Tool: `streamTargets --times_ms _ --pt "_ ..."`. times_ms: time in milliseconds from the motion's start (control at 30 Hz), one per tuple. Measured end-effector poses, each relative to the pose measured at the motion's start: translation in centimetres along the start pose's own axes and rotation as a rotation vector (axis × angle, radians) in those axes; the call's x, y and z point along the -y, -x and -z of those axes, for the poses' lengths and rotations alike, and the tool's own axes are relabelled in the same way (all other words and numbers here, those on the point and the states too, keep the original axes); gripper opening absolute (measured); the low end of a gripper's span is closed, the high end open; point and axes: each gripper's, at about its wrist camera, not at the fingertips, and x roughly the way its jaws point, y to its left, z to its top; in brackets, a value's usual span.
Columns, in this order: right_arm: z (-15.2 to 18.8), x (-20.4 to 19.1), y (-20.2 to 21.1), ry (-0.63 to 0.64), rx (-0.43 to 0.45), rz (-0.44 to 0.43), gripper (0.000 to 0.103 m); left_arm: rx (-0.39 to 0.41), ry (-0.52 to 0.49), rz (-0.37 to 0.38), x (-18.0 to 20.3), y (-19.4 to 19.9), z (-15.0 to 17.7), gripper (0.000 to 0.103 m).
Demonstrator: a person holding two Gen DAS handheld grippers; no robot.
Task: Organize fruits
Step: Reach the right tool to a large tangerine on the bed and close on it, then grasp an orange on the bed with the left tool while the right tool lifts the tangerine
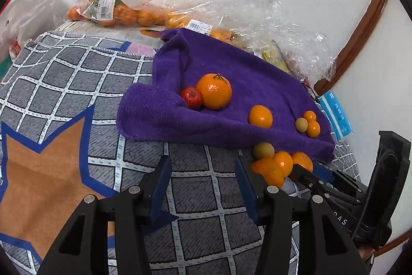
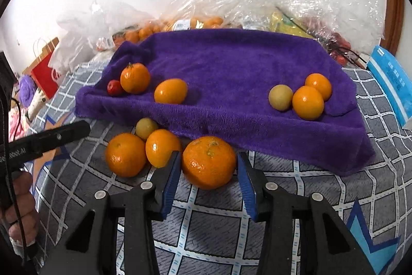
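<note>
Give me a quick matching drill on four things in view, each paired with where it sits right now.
Things:
1. small red apple-like fruit
2. large dimpled orange mandarin
3. pale yellow-green round fruit beside two oranges
4. blue plastic packet

Places:
A. between the blue pads of the right gripper, on the checked cloth
B. right side of the purple towel
C. off the towel, at the far right edge
D. left end of the towel, against a stemmed orange

Pairs: 1-D, 2-A, 3-B, 4-C

Oranges [image 2: 144, 153] crowding purple towel [image 2: 231, 68] edge
</note>
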Motion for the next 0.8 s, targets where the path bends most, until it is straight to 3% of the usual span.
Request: streamTargets --times_ms 167,400,600,800 --pt "0.5 0.1 1.0 0.018 0.016 0.002 0.042 0.009 -0.041 0.014 0.7 0.2 0.3 0.049" --pt "1.8 1.8 3.2 0.024 0.036 0.044 0.042 -0.045 -0.156 0.121 3.0 -0.3 1.1 0.053" --pt "3.3 4.0 4.9 0.0 0.043 0.084 0.042 -0.075 -0.183 0.095 4.7 0.0 1.6 0.053" --pt "4.1 4.9 5.0 -0.019 0.039 0.084 0.042 -0.063 -0.273 -0.029 7.7 -0.8 1.5 0.052"
